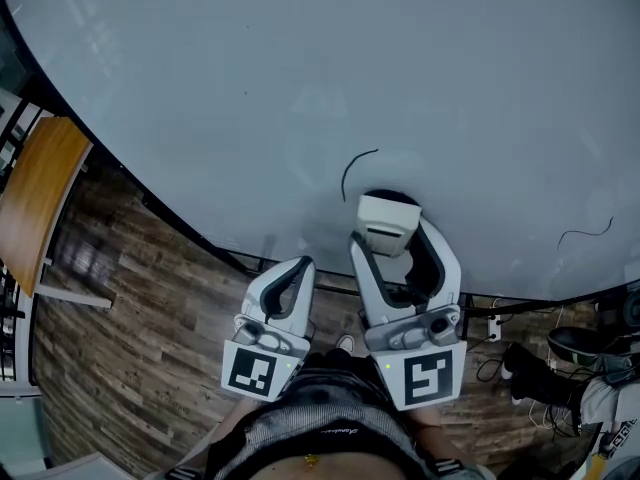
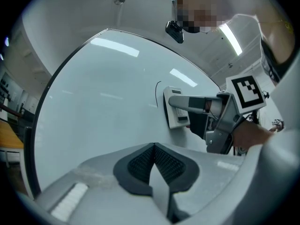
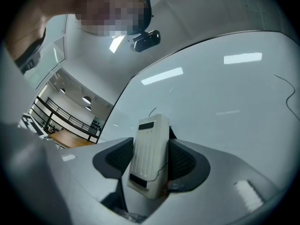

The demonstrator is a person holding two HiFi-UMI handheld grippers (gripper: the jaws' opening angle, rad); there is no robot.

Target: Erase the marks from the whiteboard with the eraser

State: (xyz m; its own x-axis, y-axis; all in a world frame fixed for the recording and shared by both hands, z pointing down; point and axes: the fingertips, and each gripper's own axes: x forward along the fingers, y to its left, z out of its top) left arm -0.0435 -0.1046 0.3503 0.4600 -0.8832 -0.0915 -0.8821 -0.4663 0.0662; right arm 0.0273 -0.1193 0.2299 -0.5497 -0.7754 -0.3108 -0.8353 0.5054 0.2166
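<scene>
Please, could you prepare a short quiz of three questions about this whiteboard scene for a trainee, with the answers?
1. True or false: the left gripper holds the white rectangular plastic eraser.
2. What lies nearest the eraser on the large white whiteboard? A) the curved black pen mark B) the thin black squiggle at far right C) the wooden tabletop
3. Short answer: how do the left gripper's jaws stand?

Key: 1 false, the right gripper holds it; 2 A; 3 together, empty.
</scene>
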